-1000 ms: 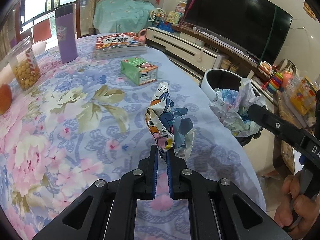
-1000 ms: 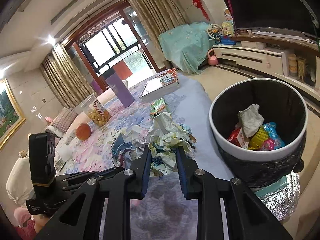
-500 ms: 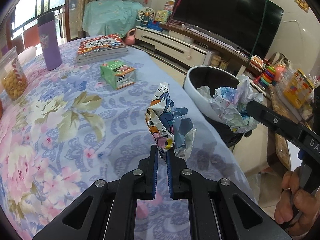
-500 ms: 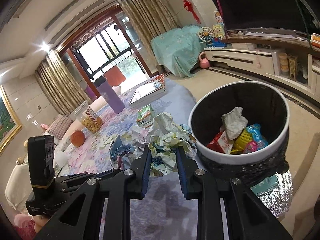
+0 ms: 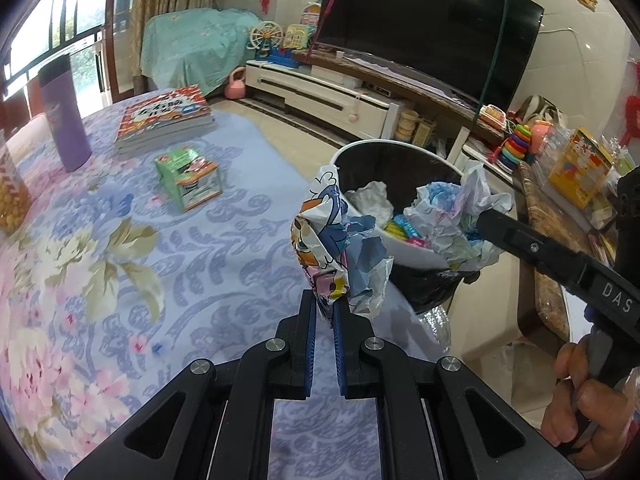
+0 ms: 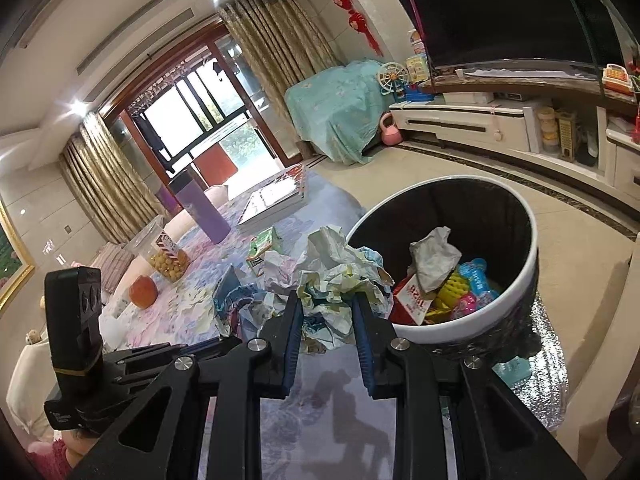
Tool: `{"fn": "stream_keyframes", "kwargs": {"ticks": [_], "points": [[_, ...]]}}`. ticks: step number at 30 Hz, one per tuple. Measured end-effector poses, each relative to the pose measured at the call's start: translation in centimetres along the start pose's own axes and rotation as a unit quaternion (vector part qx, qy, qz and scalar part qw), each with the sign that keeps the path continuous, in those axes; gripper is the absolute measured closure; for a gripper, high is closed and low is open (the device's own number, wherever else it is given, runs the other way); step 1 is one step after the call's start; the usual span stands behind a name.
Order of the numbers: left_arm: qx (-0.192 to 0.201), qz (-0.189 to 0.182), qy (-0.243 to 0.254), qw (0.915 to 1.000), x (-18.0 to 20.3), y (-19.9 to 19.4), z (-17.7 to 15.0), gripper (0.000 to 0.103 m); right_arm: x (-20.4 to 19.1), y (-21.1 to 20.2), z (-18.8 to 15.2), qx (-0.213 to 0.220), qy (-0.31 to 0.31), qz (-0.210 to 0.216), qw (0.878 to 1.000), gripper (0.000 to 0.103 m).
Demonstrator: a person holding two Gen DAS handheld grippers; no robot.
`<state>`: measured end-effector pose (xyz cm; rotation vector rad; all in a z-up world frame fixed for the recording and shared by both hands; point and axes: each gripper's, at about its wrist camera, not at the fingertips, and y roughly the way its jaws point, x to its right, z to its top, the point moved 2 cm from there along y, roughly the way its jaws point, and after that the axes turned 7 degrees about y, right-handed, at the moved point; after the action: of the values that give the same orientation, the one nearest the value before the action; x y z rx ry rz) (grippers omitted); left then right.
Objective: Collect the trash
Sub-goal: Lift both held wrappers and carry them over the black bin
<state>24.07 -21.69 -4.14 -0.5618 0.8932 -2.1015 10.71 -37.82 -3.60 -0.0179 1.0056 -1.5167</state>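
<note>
My left gripper (image 5: pixel 325 300) is shut on a crumpled cartoon-printed wrapper (image 5: pixel 326 236), held up over the table's right edge just short of the bin. My right gripper (image 6: pixel 326 300) is shut on a crumpled ball of pale printed paper (image 6: pixel 340 280); in the left wrist view that paper ball (image 5: pixel 452 216) hangs over the bin's mouth. The white-rimmed trash bin (image 6: pixel 516 280) with its black liner stands beside the table and holds a tissue and several coloured wrappers. The bin (image 5: pixel 404 248) sits right of the left gripper. The left gripper's wrapper (image 6: pixel 232 300) shows left of the right gripper.
The floral tablecloth (image 5: pixel 120 260) carries a green carton (image 5: pixel 188 178), a stack of books (image 5: pixel 164 118), a purple tumbler (image 5: pixel 64 116) and a snack jar (image 6: pixel 166 248). An orange fruit (image 6: pixel 142 292) lies near the jar. A TV unit (image 6: pixel 500 124) lines the far wall. A hand (image 5: pixel 588 400) grips the right tool.
Both grippers have moved toward the bin with their paper still held. The bin now sits larger and closer in both views, and the right paper ball is over its rim.
</note>
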Motion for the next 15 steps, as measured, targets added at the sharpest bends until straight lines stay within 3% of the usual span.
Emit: {"fn": "stream_keyframes", "kwargs": {"ticks": [15], "points": [[-0.002, -0.008, 0.034, 0.9994, 2.3, 1.6, 2.3, 0.096, 3.0, -0.8, 1.8, 0.015, 0.013, -0.025, 0.999, 0.078]]}}
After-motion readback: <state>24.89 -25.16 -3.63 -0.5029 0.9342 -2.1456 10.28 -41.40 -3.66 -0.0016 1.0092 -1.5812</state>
